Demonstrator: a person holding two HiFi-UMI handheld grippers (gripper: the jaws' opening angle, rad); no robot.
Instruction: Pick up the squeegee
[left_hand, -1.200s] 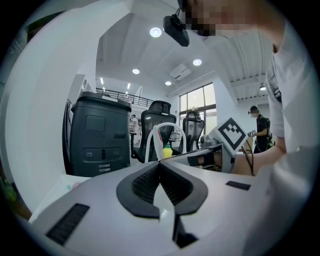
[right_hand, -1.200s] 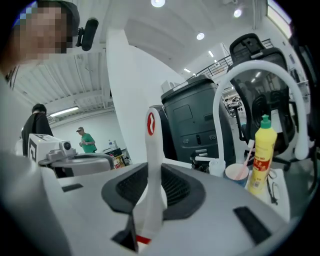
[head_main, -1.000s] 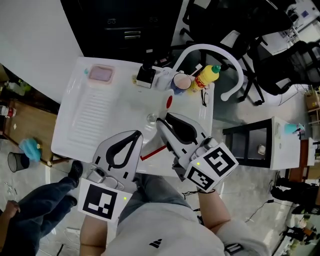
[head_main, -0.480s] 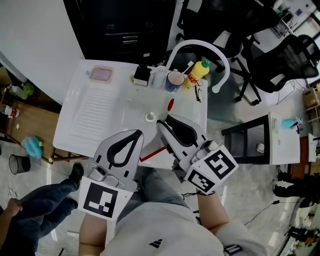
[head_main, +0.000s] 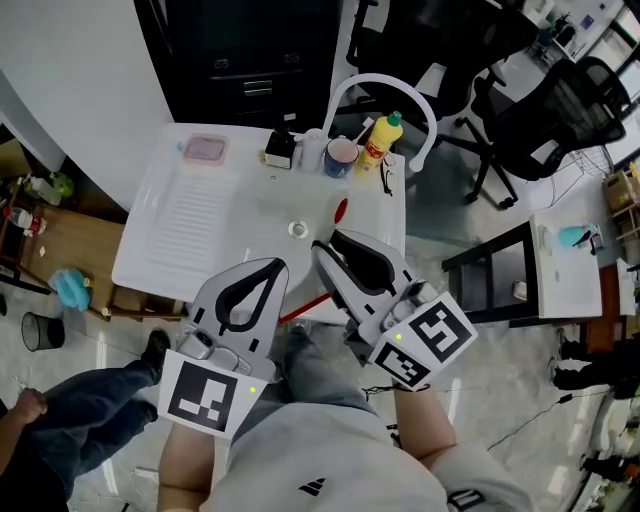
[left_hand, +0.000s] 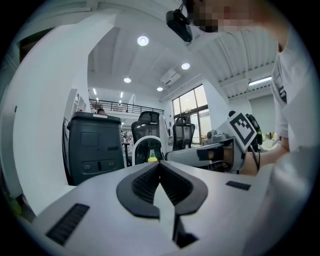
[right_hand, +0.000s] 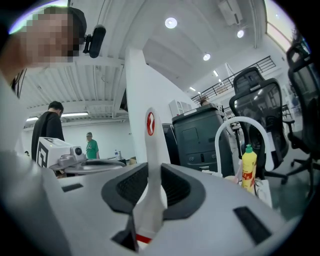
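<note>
Left hand-held gripper (left_hand: 160, 166): jaws pressed together, nothing btwn them. In head view it sits over the near edge of the white surface (head_main: 150, 255), w/ a ribbed drainboard (head_main: 190, 215) ahead and to its left. A pink dish (head_main: 205, 150) lies well ahead-left, at the far corner.

Just to its right, the right hand-held gripper (right_hand: 152, 167) pinches the squeegee (right_hand: 149, 145). The white handle runs btwn both pads, w/ the red logo just past the tips and a wider white part beyond that. A red-striped tail end sticks out behind the jaws, toward the left hand-held gripper. The squeegee is off the surface, carried by these jaws alone.

Drain (head_main: 297, 229) is just ahead of the right tips. Well ahead, along the far edge, are a black box (head_main: 280, 150), cup (head_main: 340, 158) and yellow bottle (head_main: 378, 135), w/ a white arched tap (head_main: 385, 80) over them. Black cabinet (head_main: 250, 60) stands behind the surface. Office chairs (head_main: 540, 110) are ahead-right of the right hand-held gripper.
</note>
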